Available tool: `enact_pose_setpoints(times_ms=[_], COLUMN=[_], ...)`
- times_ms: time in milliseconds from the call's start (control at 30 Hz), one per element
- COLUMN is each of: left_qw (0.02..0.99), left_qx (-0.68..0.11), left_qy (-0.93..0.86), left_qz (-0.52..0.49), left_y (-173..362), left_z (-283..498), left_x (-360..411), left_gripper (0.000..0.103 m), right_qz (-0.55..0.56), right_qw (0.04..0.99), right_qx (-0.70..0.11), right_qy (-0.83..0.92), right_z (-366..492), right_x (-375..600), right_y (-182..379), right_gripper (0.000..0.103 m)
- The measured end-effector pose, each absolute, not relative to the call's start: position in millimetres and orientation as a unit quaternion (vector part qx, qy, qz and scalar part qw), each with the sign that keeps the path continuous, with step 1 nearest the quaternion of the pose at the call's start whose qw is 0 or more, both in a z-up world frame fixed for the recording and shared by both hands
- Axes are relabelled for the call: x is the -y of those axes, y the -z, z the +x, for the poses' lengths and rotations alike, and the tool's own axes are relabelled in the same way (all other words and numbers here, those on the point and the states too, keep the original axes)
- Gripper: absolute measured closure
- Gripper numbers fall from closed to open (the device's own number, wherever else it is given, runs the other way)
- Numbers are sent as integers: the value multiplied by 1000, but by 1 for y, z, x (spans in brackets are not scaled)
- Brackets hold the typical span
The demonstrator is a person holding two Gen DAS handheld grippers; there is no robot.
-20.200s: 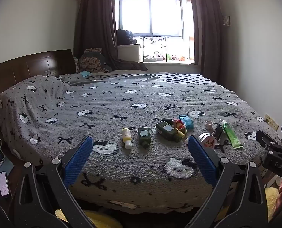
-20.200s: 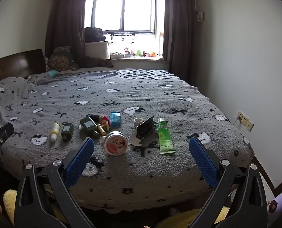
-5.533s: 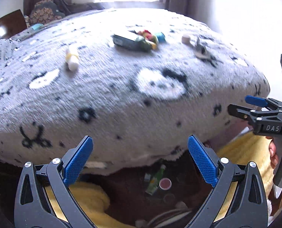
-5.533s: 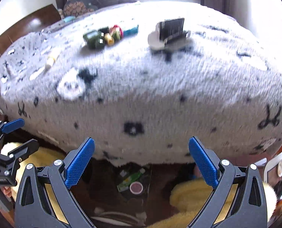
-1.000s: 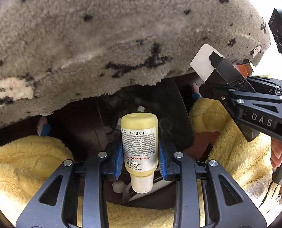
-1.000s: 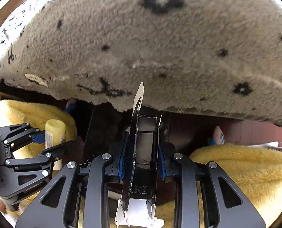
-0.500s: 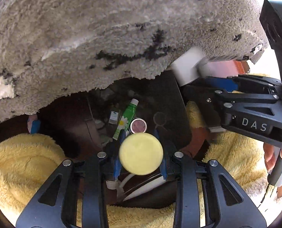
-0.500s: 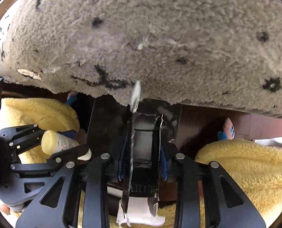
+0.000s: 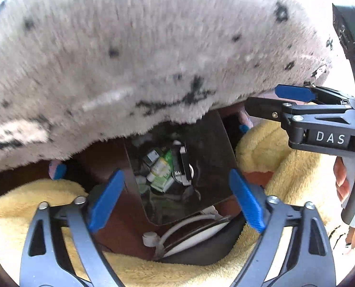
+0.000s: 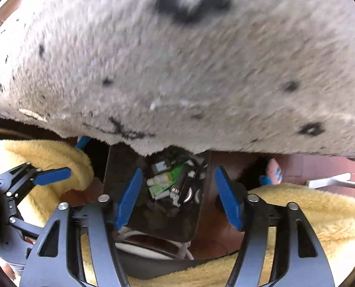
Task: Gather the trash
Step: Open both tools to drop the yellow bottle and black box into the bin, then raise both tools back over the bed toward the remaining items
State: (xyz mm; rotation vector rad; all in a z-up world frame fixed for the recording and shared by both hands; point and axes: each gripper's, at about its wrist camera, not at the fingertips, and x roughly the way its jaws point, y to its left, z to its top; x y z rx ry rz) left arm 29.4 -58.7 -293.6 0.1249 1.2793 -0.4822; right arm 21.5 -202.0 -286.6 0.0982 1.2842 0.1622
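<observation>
The left hand-held gripper (image 9: 175, 198) is seen with its jaws opening wide, nothing between the blue pads, poised above a dark bin (image 9: 213, 167) tucked under the edge of the bed's grey fleece blanket (image 9: 129, 59). The right hand-held gripper (image 10: 177, 198) is likewise opening, nothing gripped. Down in the bin, the trash is spotted: a yellow bottle (image 9: 160, 167) lying against a green tube (image 9: 169, 155), and a black carton (image 10: 182, 186) just beside them. Yellow fleece (image 9: 285, 167) is seen on both sides of the bin.
</observation>
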Motion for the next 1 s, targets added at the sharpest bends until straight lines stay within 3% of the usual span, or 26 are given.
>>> enact_pose_setpoints(times_ms=[133, 233, 633, 1000], left_qw=[797, 815, 872, 896], left_qx=[-558, -532, -446, -411], left_qy=[221, 217, 182, 154], left_qz=[71, 79, 86, 72], left_y=[263, 241, 164, 131], left_z=[27, 24, 43, 97], left_x=[57, 55, 38, 27], left_gripper=[8, 8, 8, 8], right_qz=[41, 44, 29, 28], right_qw=[813, 823, 881, 902], right_qx=[-578, -563, -470, -430], right_qy=[-64, -60, -41, -27], right_z=[16, 13, 11, 77], right_x=[204, 210, 233, 258], right_y=[271, 257, 195, 132], right_gripper=[19, 16, 14, 14])
